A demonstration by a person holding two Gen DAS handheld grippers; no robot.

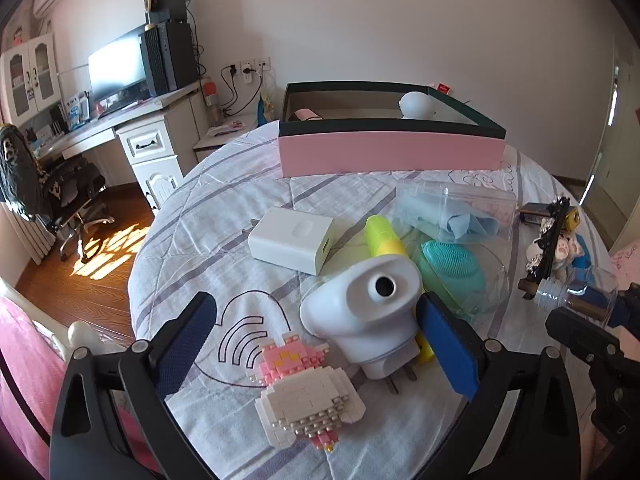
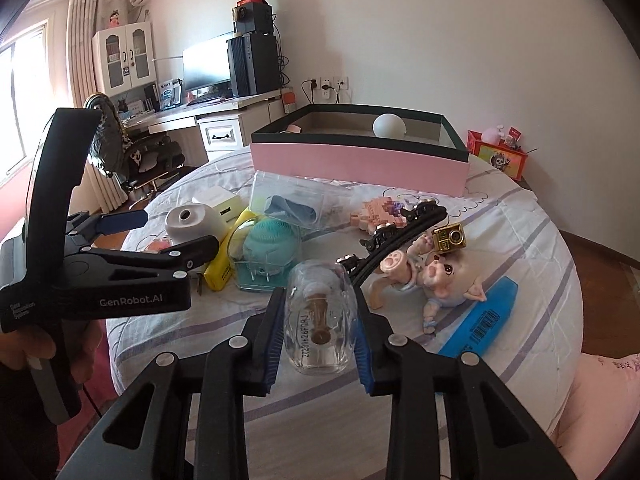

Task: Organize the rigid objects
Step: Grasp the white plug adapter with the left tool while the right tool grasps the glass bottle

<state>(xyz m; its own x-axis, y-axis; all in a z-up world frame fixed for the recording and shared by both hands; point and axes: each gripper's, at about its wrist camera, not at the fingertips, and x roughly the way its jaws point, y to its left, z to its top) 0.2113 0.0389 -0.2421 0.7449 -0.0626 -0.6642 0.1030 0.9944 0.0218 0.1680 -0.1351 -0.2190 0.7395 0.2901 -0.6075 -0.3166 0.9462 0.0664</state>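
Note:
My right gripper (image 2: 318, 292) is shut on a clear glass bottle (image 2: 320, 312) with a small brown roll inside, held just above the bedspread. The same bottle (image 1: 576, 292) shows at the right edge of the left wrist view. My left gripper (image 1: 316, 304) is open, its blue pads wide apart. Between them lie a white plug-in device (image 1: 368, 308) and a pink-and-white block figure (image 1: 304, 392). The right pad is close beside the device and the left pad stands clear. A pink box (image 1: 392, 152) with a dark rim sits at the far side, with a white round object (image 1: 416, 104) inside.
On the round bed lie a white charger (image 1: 292, 240), a yellow marker (image 1: 384, 236), a teal brush (image 1: 448, 260), a clear case holding blue cloth (image 1: 452, 212), a pig doll (image 2: 444, 276), a blue marker (image 2: 480, 320), a gold toy camera (image 2: 450, 238) and black track (image 2: 400, 232). A desk (image 1: 120, 120) stands left.

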